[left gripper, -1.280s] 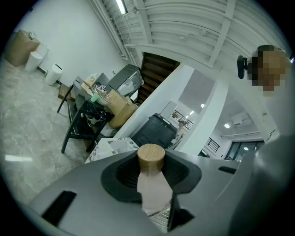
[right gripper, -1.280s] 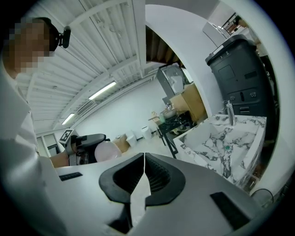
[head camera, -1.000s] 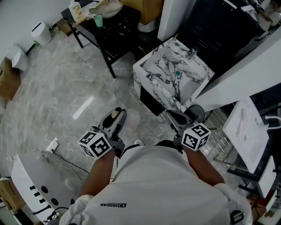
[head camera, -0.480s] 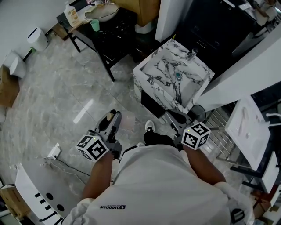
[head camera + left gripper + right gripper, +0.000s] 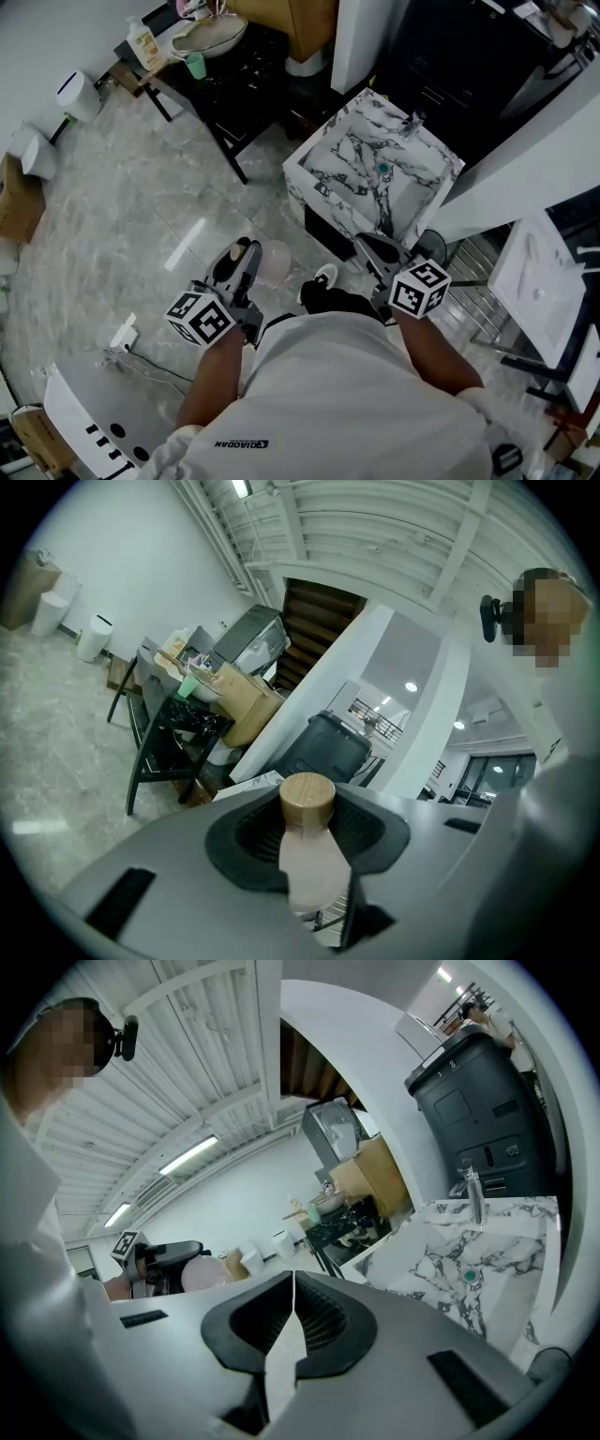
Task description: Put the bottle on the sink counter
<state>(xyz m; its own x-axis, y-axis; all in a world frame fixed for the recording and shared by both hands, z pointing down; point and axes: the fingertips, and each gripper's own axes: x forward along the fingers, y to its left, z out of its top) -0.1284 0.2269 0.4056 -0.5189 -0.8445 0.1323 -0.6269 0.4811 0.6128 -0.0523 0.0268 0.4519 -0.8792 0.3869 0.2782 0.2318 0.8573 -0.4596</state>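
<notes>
Left gripper (image 5: 244, 261): closed on the bottle (image 5: 274, 262), pads against its pale body below the wood-coloured cap; cap uppermost in the left gripper view (image 5: 307, 841).
Bottle (image 5: 302, 874): carried in the air over the floor (image 5: 122, 206), at about 7 o'clock from the sink counter (image 5: 309, 155) in the head view, well apart from it and resting on nothing.
Right gripper (image 5: 375, 251): jaws pressed together with nothing between them (image 5: 292, 1312); at about 6 o'clock from the basin, near the counter's front edge.
Sink counter: white marbled block with a sunken basin, drain (image 5: 382, 169) near its middle, faucet (image 5: 411, 120) at about 1 o'clock from the drain; rim bare.
Done so far: bottle lifted and secured in the left gripper.
Not yet done: by judgement, travel toward 1 o'clock to reach the counter, setting the bottle down on the flat rim and not in the basin, then release.
Stage: judged as the carrying phase, placement not begun.
</notes>
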